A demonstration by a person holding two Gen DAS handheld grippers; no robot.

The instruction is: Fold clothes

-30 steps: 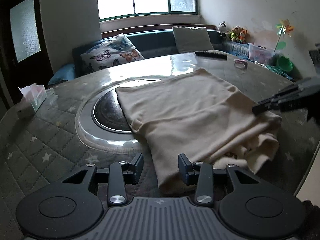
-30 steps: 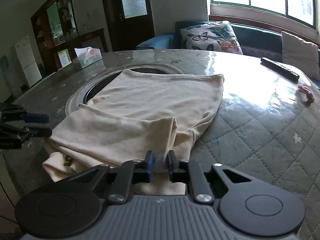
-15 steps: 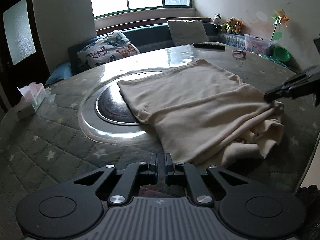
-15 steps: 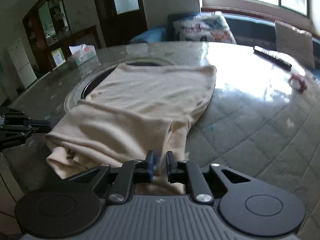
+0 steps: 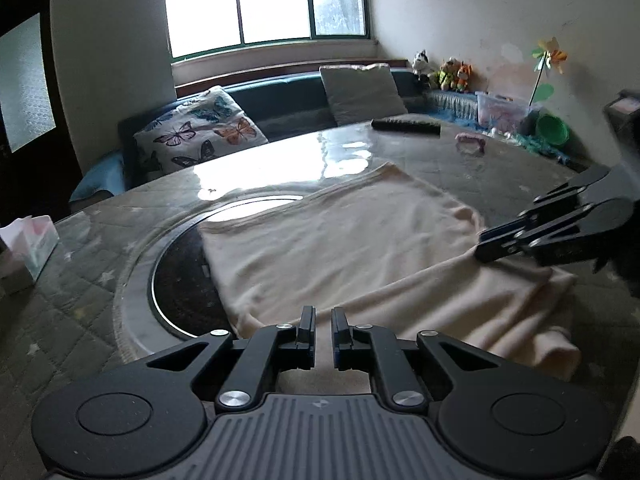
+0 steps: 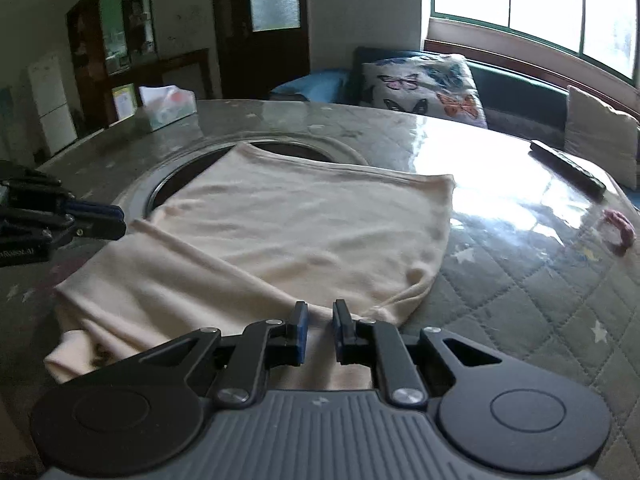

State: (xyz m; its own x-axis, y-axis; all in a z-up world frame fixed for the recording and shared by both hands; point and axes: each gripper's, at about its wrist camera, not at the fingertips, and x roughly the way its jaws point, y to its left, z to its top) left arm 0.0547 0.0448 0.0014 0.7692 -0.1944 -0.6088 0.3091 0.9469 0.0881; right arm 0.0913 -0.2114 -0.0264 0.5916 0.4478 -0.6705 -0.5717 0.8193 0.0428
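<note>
A cream garment point(image 5: 344, 252) lies partly folded on the round quilted table, its near part doubled over. It also shows in the right wrist view point(image 6: 288, 236). My left gripper point(image 5: 322, 330) is over the garment's near edge, jaws almost together with a narrow gap and cloth beneath them; a grip is not clear. My right gripper point(image 6: 319, 326) sits at the garment's other near edge, jaws slightly apart, cloth below. Each gripper shows in the other's view: the right one point(image 5: 486, 246), the left one point(image 6: 116, 224).
A dark round inset point(image 5: 180, 276) sits in the table under the garment's far side. A remote point(image 5: 406, 125) and a pink hair tie point(image 5: 471, 142) lie at the far edge. A tissue box point(image 5: 28, 246) stands at the left. A sofa with cushions point(image 5: 200, 136) is behind.
The left jaws went from wide open to nearly together and moved onto the garment's near edge. The right jaws opened slightly. Both grippers rose a little.
</note>
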